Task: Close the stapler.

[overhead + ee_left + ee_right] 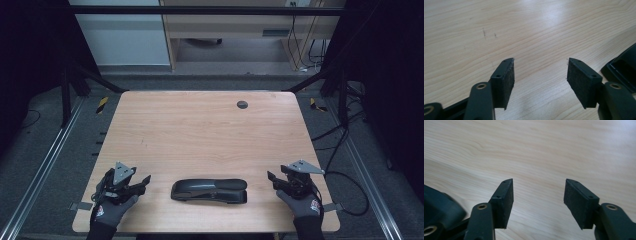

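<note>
A long, black, glossy plastic stapler-like object (209,190) lies flat on the light wooden counter (200,135), near the counter's front edge and about midway along it, its length running side to side.

To the left of this black object, apart from it, sits the left claw (145,181), held by a hand in a dark grey glove (112,207); a grey three-cornered plate tops it. In the left gripper view the left claw (540,72) has its two black jaws spread wide with bare wood between them, and a corner of the black object (624,67) shows at the right edge, just beside the right jaw but not between the two.

To the right of the black object, also apart from it, the right claw (270,178) is held by the other gloved hand (302,202). In the right gripper view the right claw (539,192) is likewise spread wide over bare wood, gripping nothing.

Far beyond the black object, near the counter's back edge, is a small round dark grommet (242,104).
</note>
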Demonstrator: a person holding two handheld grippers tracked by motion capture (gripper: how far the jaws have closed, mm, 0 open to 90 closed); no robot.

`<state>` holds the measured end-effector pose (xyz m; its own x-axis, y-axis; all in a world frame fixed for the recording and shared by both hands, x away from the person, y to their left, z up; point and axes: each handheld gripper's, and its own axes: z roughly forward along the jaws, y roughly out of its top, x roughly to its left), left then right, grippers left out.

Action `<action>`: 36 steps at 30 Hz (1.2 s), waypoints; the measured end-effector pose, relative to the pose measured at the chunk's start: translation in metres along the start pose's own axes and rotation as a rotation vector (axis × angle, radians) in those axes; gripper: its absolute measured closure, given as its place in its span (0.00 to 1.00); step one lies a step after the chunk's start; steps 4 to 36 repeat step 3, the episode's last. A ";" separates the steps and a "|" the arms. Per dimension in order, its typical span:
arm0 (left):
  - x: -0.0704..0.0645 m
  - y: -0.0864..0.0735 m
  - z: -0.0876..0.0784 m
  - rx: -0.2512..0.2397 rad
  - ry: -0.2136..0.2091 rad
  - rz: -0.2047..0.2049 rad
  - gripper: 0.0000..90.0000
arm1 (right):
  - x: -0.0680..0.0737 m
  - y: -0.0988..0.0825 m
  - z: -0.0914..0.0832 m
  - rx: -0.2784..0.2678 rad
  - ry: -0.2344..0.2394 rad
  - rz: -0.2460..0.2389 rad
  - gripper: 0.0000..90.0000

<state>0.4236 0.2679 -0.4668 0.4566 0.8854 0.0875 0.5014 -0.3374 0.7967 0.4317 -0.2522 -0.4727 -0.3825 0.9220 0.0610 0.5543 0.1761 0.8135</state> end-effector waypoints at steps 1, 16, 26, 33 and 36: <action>0.001 -0.001 0.001 0.005 0.004 0.000 0.45 | -0.005 -0.002 0.001 0.015 -0.006 0.014 0.43; 0.004 -0.002 0.003 0.012 0.010 -0.005 0.45 | -0.015 -0.006 0.002 0.028 -0.031 0.020 0.42; 0.004 -0.002 0.003 0.012 0.010 -0.005 0.45 | -0.015 -0.006 0.002 0.028 -0.031 0.020 0.42; 0.004 -0.002 0.003 0.012 0.010 -0.005 0.45 | -0.015 -0.006 0.002 0.028 -0.031 0.020 0.42; 0.004 -0.002 0.003 0.012 0.010 -0.005 0.45 | -0.015 -0.006 0.002 0.028 -0.031 0.020 0.42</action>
